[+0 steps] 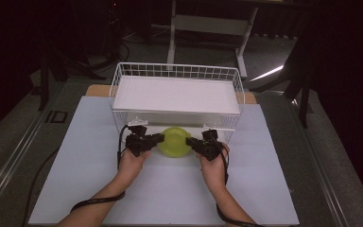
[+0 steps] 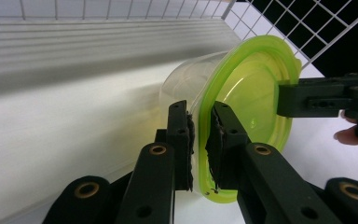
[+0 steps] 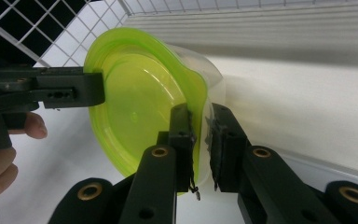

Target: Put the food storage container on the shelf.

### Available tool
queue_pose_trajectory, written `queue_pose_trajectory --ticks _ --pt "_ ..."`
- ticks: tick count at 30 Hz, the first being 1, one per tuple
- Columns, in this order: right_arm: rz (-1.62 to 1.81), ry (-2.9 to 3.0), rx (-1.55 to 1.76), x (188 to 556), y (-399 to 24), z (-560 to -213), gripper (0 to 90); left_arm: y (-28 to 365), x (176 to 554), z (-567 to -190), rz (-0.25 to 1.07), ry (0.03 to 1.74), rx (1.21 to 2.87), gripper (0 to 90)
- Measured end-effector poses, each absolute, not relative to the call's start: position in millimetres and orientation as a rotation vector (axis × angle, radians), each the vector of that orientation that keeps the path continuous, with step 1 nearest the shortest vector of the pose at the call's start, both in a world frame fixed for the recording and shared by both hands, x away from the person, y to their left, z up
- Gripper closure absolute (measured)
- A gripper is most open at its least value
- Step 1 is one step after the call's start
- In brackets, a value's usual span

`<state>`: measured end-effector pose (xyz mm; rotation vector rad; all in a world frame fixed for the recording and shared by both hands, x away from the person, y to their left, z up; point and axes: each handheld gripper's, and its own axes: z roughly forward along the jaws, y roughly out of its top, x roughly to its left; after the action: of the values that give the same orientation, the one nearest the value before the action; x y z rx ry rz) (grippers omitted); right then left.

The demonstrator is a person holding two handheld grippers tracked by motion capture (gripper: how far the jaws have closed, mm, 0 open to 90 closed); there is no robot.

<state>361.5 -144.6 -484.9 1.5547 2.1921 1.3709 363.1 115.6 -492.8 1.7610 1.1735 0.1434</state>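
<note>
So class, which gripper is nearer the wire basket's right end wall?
Right. The right gripper grips the green-lidded tub on the side toward that end of the wire basket; the left gripper grips the opposite rim.

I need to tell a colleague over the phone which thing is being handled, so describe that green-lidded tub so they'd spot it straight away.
Start at the white wire basket in the middle of the table. At its near side, the left gripper and the right gripper pinch the rim of a round clear container lying on its side. Its lime-green lid is the scene's one bright colour.
</note>
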Motion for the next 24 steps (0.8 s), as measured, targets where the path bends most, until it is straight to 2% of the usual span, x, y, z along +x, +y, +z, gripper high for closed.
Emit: queue_pose_trajectory --ticks 12,19,24 --pt "1.433 2.135 1.563 371.0 -146.3 -488.7 78.4 118.3 380.7 -493.4 0.066 1.196 1.702 79.9" --pt "1.435 2.077 1.557 376.2 -144.3 -489.2 76.4 121.7 391.1 -498.2 0.069 1.159 1.673 78.9" --pt "1.412 2.041 1.533 379.2 -142.6 -490.8 74.0 117.7 394.0 -497.5 0.103 1.199 1.66 77.3"
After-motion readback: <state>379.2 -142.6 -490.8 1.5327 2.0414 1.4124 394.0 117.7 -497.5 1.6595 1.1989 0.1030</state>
